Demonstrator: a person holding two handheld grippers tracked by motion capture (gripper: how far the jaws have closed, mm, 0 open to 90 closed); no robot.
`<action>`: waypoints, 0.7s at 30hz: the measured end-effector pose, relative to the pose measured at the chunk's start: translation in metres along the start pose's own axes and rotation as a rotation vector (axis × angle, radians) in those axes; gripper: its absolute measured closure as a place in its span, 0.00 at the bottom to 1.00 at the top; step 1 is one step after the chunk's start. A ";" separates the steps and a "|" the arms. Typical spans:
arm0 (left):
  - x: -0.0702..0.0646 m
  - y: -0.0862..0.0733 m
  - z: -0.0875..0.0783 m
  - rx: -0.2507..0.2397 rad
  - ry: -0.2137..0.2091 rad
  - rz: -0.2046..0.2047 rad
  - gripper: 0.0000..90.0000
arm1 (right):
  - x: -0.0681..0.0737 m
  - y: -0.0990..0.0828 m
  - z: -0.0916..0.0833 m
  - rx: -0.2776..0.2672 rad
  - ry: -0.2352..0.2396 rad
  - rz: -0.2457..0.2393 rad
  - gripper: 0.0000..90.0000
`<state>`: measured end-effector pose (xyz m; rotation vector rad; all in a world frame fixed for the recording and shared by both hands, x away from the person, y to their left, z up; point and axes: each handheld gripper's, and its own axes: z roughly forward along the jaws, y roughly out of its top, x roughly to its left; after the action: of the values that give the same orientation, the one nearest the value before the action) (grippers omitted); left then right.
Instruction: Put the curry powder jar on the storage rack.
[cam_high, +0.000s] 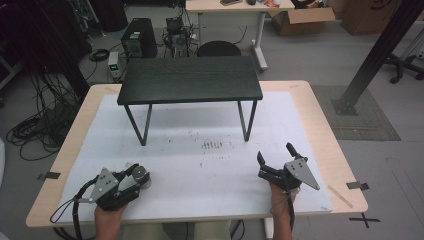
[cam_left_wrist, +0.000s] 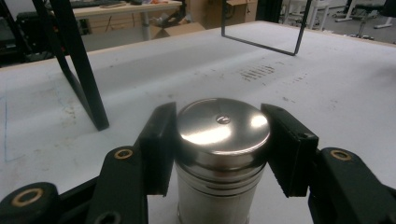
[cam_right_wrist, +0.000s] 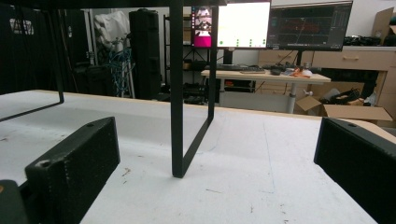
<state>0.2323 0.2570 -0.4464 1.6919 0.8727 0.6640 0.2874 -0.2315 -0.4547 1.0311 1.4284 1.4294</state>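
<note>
A small metal canister (cam_left_wrist: 219, 140) with a shiny steel lid and a pale body stands on the white mat (cam_high: 200, 165) at the front left. My left gripper (cam_high: 137, 172) is shut on it, one black jaw pressed to each side of the lid. In the high view the canister (cam_high: 143, 177) shows at the gripper's tip. At the front right my right gripper (cam_high: 274, 151) rests low over the mat, open. In the right gripper view its jaws (cam_right_wrist: 215, 158) stand wide apart with nothing between them.
A low black shelf (cam_high: 190, 80) on thin wire legs stands across the back middle of the mat. One of its legs (cam_right_wrist: 176, 93) rises straight ahead of my right gripper. Dark scuff marks (cam_high: 212, 145) dot the mat's middle. Beyond the table are desks, cables and cardboard boxes.
</note>
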 end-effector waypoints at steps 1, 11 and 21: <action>0.000 0.000 0.000 0.000 0.000 0.000 0.54 | 0.000 0.000 0.000 0.000 0.000 0.000 0.00; 0.004 0.010 -0.004 -0.030 -0.006 -0.009 0.54 | 0.000 0.000 0.000 0.002 0.000 -0.001 0.00; 0.012 0.038 -0.010 -0.103 -0.021 -0.041 0.54 | 0.000 0.000 0.000 0.003 0.000 -0.001 0.00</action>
<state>0.2396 0.2665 -0.4073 1.5829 0.8421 0.6512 0.2878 -0.2315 -0.4546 1.0321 1.4312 1.4266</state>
